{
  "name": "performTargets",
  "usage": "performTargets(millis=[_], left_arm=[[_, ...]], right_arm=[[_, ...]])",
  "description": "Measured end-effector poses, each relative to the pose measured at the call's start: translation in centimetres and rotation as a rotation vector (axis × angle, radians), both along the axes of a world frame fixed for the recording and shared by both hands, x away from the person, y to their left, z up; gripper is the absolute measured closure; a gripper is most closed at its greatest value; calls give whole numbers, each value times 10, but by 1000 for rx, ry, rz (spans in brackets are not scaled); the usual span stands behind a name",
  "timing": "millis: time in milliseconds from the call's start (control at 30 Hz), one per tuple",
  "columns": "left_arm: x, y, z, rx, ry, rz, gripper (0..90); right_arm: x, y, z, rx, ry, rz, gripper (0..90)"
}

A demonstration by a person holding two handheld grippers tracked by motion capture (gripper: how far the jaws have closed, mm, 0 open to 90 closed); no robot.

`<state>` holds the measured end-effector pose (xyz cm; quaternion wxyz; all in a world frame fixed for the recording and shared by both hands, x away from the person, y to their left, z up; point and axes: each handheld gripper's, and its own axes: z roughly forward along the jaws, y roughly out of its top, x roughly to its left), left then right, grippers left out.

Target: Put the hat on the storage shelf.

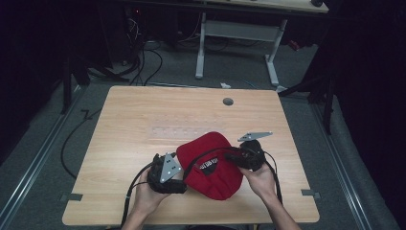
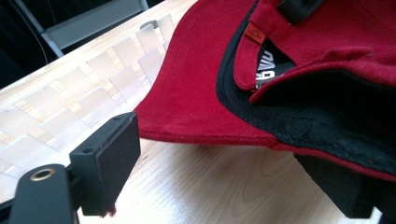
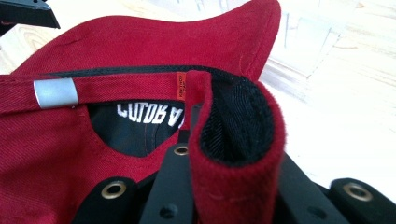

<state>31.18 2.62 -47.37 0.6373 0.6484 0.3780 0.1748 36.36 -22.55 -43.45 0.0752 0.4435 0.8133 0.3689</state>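
The wooden table (image 1: 143, 124) carries a red cap (image 1: 210, 163) at its near middle, lying underside up, black lining and silver strap clasp (image 3: 55, 92) showing. The right gripper (image 1: 234, 156) has its jaws clamped on a folded rim section. The left gripper (image 1: 184, 184) stands with jaws apart around the cap's edge, not yet gripping, so the handling looks barely begun.

1. The far half of the tabletop (image 1: 143, 110) lay bare, giving a hand open passage on the left, right and far sides.
2. The red cap (image 1: 210, 165) occupied the near middle, blocking the space between the two hands.
3. The left tool (image 1: 179, 184) and right tool (image 1: 229, 156) flanked the cap, closing off its sides.
4. A small round hole (image 1: 228, 101) sat near the far edge, level with the surface.
5. In the left gripper view, bare wood showed under the cap's raised brim (image 2: 187, 93).
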Motion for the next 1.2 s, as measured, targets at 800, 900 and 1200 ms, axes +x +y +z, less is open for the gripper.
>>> performTargets(millis=[800, 900, 1200], left_arm=[[-4, -3, 5, -64, 41, -88, 597], [-2, 1, 9, -86, 64, -97, 709], [-4, 6, 17, -82, 84, -138, 795]], right_arm=[[-7, 12, -1, 49, 69, 95, 838], [-8, 11, -6, 82, 83, 107, 831], [-6, 6, -8, 144, 93, 144, 815]])
